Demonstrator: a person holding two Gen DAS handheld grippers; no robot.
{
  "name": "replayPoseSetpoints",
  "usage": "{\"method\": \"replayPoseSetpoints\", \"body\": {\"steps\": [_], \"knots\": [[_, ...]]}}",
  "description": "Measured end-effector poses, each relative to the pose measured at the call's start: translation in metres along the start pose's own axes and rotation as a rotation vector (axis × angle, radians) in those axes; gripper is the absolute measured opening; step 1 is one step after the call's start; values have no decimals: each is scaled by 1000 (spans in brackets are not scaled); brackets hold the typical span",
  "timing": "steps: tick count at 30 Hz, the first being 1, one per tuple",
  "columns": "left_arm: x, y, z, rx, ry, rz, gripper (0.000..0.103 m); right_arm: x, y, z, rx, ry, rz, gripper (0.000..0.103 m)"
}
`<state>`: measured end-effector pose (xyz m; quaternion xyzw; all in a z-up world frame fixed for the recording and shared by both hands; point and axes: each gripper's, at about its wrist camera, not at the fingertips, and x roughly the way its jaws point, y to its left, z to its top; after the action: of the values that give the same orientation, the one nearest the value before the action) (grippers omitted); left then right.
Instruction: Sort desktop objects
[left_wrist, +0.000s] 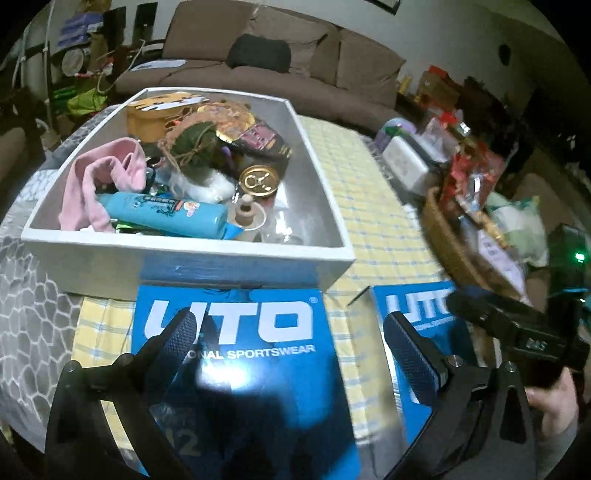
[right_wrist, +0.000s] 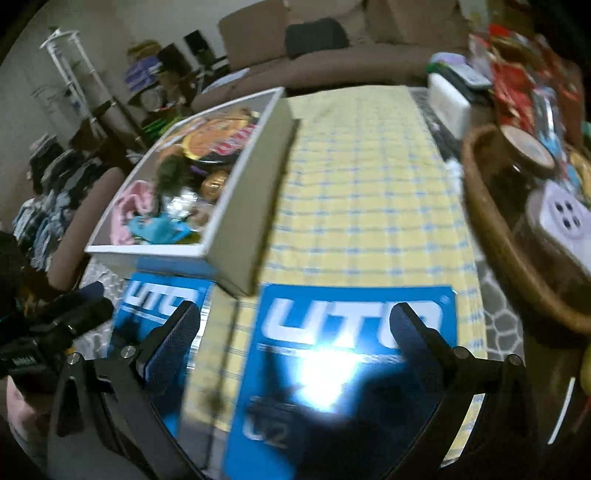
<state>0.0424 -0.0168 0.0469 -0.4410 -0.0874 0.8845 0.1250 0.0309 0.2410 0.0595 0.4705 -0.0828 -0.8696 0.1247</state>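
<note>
A white box (left_wrist: 192, 254) on the table holds a pink cloth (left_wrist: 99, 177), a blue bottle (left_wrist: 166, 214), a gold-lidded tin (left_wrist: 258, 181), a leaf-wrapped bundle (left_wrist: 195, 144) and more. Two blue UTO packets lie in front of it. My left gripper (left_wrist: 291, 332) is open and empty above the left packet (left_wrist: 236, 343). My right gripper (right_wrist: 295, 325) is open and empty above the right packet (right_wrist: 351, 354). The white box also shows in the right wrist view (right_wrist: 236, 229). The other packet (left_wrist: 417, 317) and the right gripper's body show at the right of the left wrist view.
A yellow checked cloth (right_wrist: 369, 184) covers the table. A wicker basket (right_wrist: 495, 236) full of jars and snacks stands at the right. A white container (right_wrist: 450, 99) sits behind it. A brown sofa (left_wrist: 280, 70) is beyond the table.
</note>
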Motion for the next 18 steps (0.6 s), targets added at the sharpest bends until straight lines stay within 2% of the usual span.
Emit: {"method": "replayPoseSetpoints", "body": {"steps": [8, 11, 14, 18], "knots": [[38, -2, -12, 39, 8, 121, 103, 25, -22, -23, 26, -10, -84, 103], [50, 4, -12, 28, 18, 144, 103, 32, -22, -28, -11, -29, -153, 103], [57, 3, -13, 62, -5, 192, 103, 37, -21, -29, -35, -37, -207, 103], [65, -2, -10, 94, 8, 230, 103, 45, -15, -26, -68, -20, -278, 103]]}}
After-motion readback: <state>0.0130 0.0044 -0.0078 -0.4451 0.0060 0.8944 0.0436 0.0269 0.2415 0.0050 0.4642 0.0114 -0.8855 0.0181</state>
